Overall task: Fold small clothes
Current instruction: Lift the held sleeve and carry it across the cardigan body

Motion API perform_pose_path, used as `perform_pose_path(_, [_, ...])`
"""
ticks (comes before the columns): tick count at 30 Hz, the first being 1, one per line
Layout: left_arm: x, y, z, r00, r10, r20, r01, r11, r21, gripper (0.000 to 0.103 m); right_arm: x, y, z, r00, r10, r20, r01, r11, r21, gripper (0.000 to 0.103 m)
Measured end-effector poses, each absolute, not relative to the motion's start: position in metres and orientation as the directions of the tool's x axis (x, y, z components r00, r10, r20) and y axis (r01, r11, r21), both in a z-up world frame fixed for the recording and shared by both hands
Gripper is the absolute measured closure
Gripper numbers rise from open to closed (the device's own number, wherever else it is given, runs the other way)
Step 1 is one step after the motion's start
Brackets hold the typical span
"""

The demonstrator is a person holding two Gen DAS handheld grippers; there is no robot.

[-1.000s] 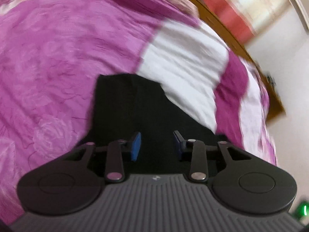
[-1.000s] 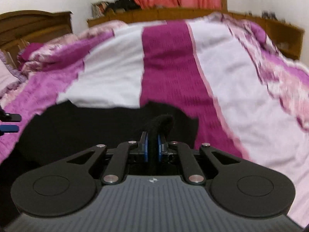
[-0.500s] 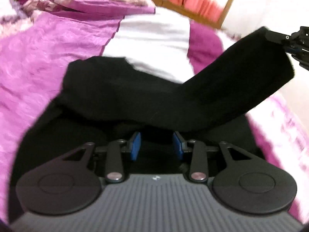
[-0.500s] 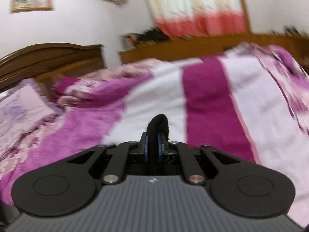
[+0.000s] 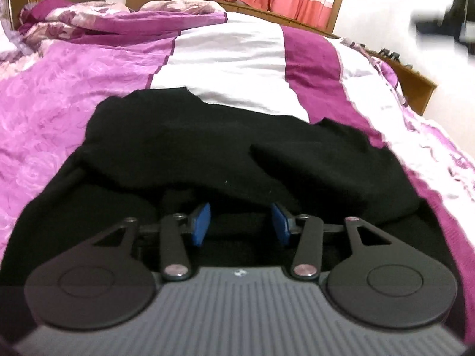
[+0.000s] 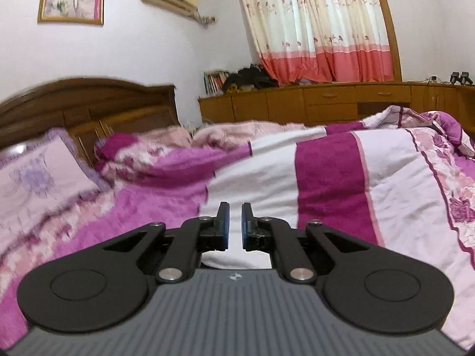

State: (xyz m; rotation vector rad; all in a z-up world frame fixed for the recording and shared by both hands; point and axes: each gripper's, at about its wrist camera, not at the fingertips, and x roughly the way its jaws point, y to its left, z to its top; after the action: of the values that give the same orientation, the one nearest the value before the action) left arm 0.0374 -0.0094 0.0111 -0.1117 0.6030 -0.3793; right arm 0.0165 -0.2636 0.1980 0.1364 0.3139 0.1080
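Observation:
A black garment point(image 5: 184, 148) lies on the pink and white bedspread point(image 5: 231, 59), with one part folded over its body at the right point(image 5: 320, 160). My left gripper point(image 5: 241, 218) sits low at the garment's near edge. Its jaws are opening, and the blue pads point(image 5: 202, 222) press on nothing; a fold of black cloth hides their tips. My right gripper point(image 6: 234, 216) is raised above the bed, shut to a narrow gap with nothing in it. It also appears as a dark blur point(image 5: 445, 20) at the top right of the left wrist view.
A wooden headboard point(image 6: 89, 103) and a pillow point(image 6: 38, 184) stand at the left. A low wooden cabinet point(image 6: 326, 103) runs along the far wall under the curtains point(image 6: 320, 29). A bunched quilt point(image 6: 184, 154) lies near the pillows.
The black cloth that my right gripper held up is gone from its jaws and lies folded over the garment. The right gripper has risen. My left jaws have spread wider.

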Motion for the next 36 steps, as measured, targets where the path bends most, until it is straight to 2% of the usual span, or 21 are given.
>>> perform_pose_path(1, [0.037,-0.011,0.010,0.759,-0.375,-0.532,0.311,0.927,-0.210,0.055,0.019,-0.266,0.185,0.931,0.117,-0.347,-0.068,0.986,0.152,0.082])
perform_pose_path(2, [0.041,-0.011,0.009,0.759,-0.379,-0.530,0.305,0.925,-0.226,0.055,0.023,-0.270,0.170,0.905,0.114,-0.409,-0.045,0.984,0.175,0.067])
perform_pose_path(3, [0.046,-0.010,0.007,0.755,-0.386,-0.529,0.297,0.922,-0.249,0.055,0.030,-0.279,0.146,0.865,0.121,-0.487,0.002,0.970,0.243,0.019])
perform_pose_path(4, [0.050,-0.007,0.005,0.752,-0.396,-0.527,0.287,0.916,-0.279,0.055,0.037,-0.290,0.119,0.829,0.171,-0.532,0.033,0.935,0.353,0.000])
perform_pose_path(5, [0.053,-0.004,0.003,0.751,-0.405,-0.522,0.279,0.910,-0.306,0.055,0.043,-0.303,0.092,0.800,0.238,-0.551,0.068,0.876,0.478,0.001])
perform_pose_path(7, [0.058,0.000,0.001,0.745,-0.420,-0.519,0.263,0.899,-0.349,0.055,0.052,-0.321,0.034,0.716,0.404,-0.570,0.182,0.680,0.711,0.026])
perform_pose_path(9, [0.059,-0.002,0.002,0.743,-0.417,-0.523,0.265,0.902,-0.341,0.055,0.054,-0.315,0.009,0.702,0.464,-0.540,0.167,0.631,0.758,0.034])
perform_pose_path(11, [0.057,-0.008,0.004,0.743,-0.408,-0.531,0.280,0.909,-0.307,0.050,0.061,-0.299,0.006,0.712,0.425,-0.559,0.135,0.698,0.703,0.040])
perform_pose_path(12, [0.056,-0.011,0.004,0.742,-0.409,-0.531,0.291,0.910,-0.295,0.047,0.065,-0.292,0.006,0.711,0.429,-0.557,0.116,0.710,0.695,0.049])
perform_pose_path(13, [0.054,-0.014,0.005,0.744,-0.409,-0.529,0.303,0.911,-0.279,0.047,0.071,-0.286,0.007,0.706,0.441,-0.554,0.102,0.711,0.695,0.077])
perform_pose_path(14, [0.053,-0.016,0.004,0.747,-0.407,-0.525,0.311,0.913,-0.265,0.047,0.076,-0.280,0.008,0.700,0.456,-0.550,0.084,0.712,0.697,0.089])
perform_pose_path(17, [0.052,-0.024,0.003,0.757,-0.393,-0.522,0.330,0.920,-0.214,0.047,0.077,-0.259,0.036,0.756,0.387,-0.527,0.020,0.792,0.610,0.093])
perform_pose_path(20, [0.056,-0.024,0.004,0.774,-0.360,-0.520,0.295,0.933,-0.206,0.044,0.070,-0.246,0.079,0.807,0.405,-0.430,-0.067,0.786,0.615,0.094])
perform_pose_path(23, [0.054,-0.023,0.006,0.818,-0.269,-0.509,0.211,0.963,-0.171,0.046,0.061,-0.242,0.124,0.845,0.425,-0.325,-0.138,0.759,0.636,0.094])
perform_pose_path(25, [0.054,-0.022,0.006,0.836,-0.155,-0.526,0.111,0.987,-0.115,0.047,0.056,-0.245,0.152,0.864,0.433,-0.256,-0.175,0.736,0.654,0.094])
perform_pose_path(28, [0.046,-0.007,0.007,0.858,-0.089,-0.506,0.012,0.988,-0.152,0.047,0.048,-0.256,0.184,0.894,0.411,-0.178,-0.210,0.735,0.644,0.094])
perform_pose_path(31, [0.039,0.001,0.007,0.853,0.003,-0.521,-0.095,0.984,-0.151,0.046,0.038,-0.276,0.198,0.924,0.347,-0.159,-0.182,0.768,0.614,0.094])
perform_pose_path(33, [0.041,0.008,0.005,0.830,0.075,-0.553,-0.186,0.971,-0.148,0.045,0.034,-0.292,0.195,0.933,0.312,-0.179,-0.142,0.777,0.614,0.094])
perform_pose_path(36, [0.044,0.016,0.004,0.817,0.089,-0.570,-0.208,0.967,-0.147,0.041,0.020,-0.320,0.173,0.940,0.235,-0.246,-0.047,0.805,0.591,0.094])
